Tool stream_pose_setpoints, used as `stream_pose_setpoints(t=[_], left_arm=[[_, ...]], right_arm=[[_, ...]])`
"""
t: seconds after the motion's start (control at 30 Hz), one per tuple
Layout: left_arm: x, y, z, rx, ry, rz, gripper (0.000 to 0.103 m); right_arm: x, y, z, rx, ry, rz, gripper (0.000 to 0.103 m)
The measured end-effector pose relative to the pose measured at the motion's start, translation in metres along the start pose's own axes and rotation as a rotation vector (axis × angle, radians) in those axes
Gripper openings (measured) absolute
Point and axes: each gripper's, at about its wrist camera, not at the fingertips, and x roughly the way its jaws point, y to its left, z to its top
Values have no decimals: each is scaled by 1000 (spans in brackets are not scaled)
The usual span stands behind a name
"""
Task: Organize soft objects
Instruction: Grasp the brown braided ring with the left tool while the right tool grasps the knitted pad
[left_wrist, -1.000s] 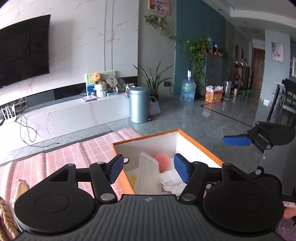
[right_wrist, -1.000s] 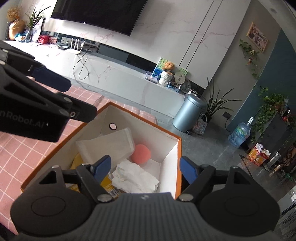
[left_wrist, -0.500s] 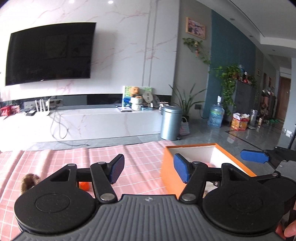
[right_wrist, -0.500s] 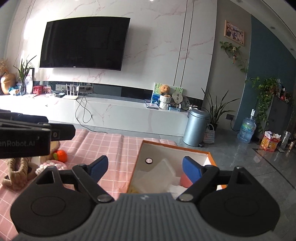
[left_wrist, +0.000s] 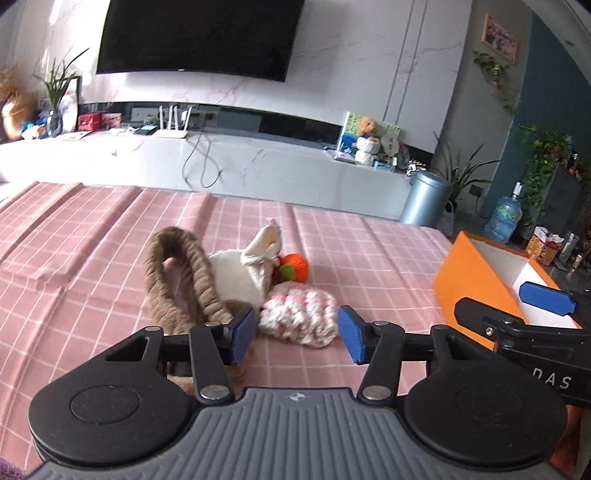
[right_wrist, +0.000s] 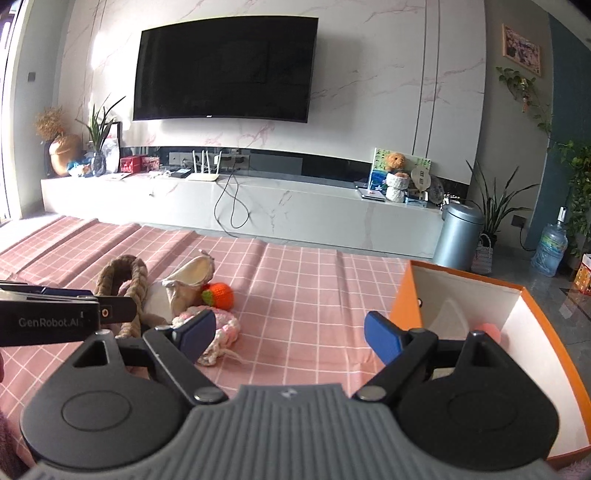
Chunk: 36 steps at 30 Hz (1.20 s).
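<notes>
A pile of soft objects lies on the pink checked cloth (left_wrist: 92, 258): a pink-and-white knitted piece (left_wrist: 299, 314), a brown braided loop (left_wrist: 177, 280), a cream pouch (left_wrist: 255, 258) and an orange knitted ball (left_wrist: 295, 266). My left gripper (left_wrist: 297, 338) is open and empty, just in front of the knitted piece. My right gripper (right_wrist: 290, 336) is open and empty, between the pile (right_wrist: 218, 325) and the orange box (right_wrist: 406, 295). The box holds a pink ball (right_wrist: 489, 330) and pale items.
The orange box (left_wrist: 469, 280) stands at the right on the cloth. A long white TV console (right_wrist: 258, 206), a grey bin (right_wrist: 458, 236) and a water bottle (right_wrist: 550, 247) stand beyond the cloth. The right gripper's arm (left_wrist: 535, 332) shows at the right of the left view.
Both grippers have swung left, away from over the box, towards the pile of soft objects. The left one now faces the knitted piece. Both stay open and empty.
</notes>
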Motion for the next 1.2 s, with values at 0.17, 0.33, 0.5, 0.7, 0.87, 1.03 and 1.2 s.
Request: stream_pose_setpoints(t=[0.17, 0.33, 0.5, 0.7, 0.87, 1.03, 1.2], left_arm=[[7, 34, -8, -68, 48, 57, 46], [14, 55, -11, -143, 54, 51, 66], [30, 61, 4, -183, 81, 47, 78], [62, 81, 20, -207, 132, 184, 80], [81, 88, 22, -243, 107, 157, 87], [96, 82, 18, -243, 120, 148, 89], [105, 78, 17, -203, 147, 179, 89]], right_arm=[[30, 17, -4, 16, 106, 83, 86], [57, 37, -9, 9, 159, 116, 86], [89, 45, -6, 3, 192, 121, 84], [127, 48, 5, 32, 225, 123, 84], [157, 53, 10, 64, 245, 105, 83], [180, 57, 8, 96, 283, 132, 83], [192, 65, 3, 85, 304, 170, 83]])
